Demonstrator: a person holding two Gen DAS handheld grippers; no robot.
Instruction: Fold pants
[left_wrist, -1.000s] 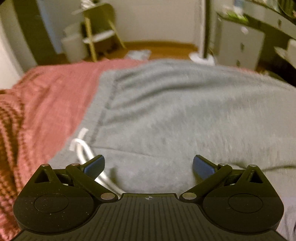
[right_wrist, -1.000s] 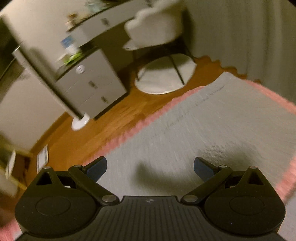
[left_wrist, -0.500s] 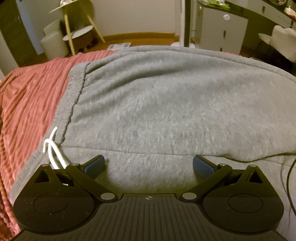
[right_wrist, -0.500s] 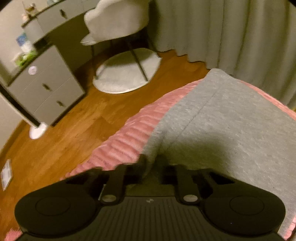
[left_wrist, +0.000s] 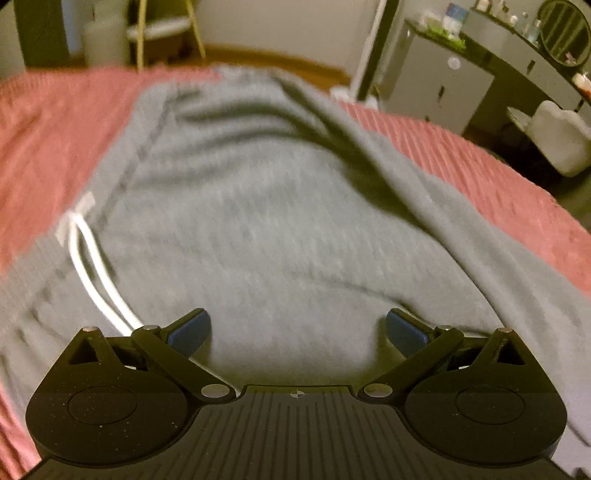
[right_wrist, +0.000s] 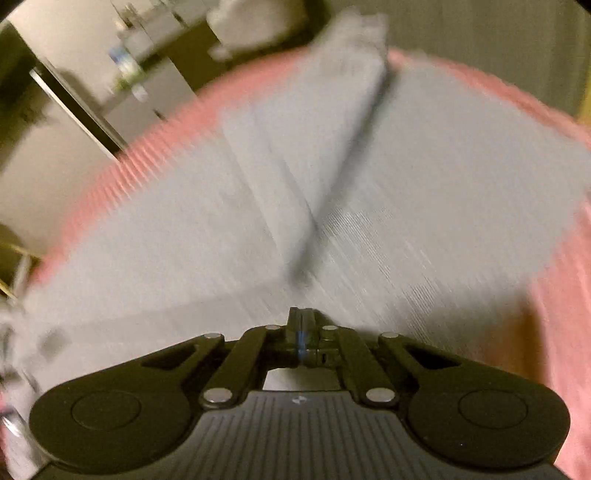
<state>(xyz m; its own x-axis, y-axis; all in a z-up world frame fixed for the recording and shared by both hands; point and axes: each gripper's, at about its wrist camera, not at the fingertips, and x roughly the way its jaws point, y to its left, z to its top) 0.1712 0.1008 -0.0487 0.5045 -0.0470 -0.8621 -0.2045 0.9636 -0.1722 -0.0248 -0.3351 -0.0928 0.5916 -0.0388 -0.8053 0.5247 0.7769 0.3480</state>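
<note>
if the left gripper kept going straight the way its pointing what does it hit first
Most likely the grey pants: the open left gripper points along the fabric, just right of the white drawstring. The frame is blurred, so depth is unclear.

Sweatpants (left_wrist: 295, 206): plain grey, with a white drawstring (left_wrist: 94, 273). Bedspread (left_wrist: 480, 162) beneath the sweatpants: pink-red, ribbed. Left gripper (left_wrist: 297, 328): black, with blue pads (left_wrist: 188, 330).

Pink ribbed blanket (left_wrist: 461, 147), grey drawer cabinet (left_wrist: 436, 88), white chair (left_wrist: 557, 140).
</note>
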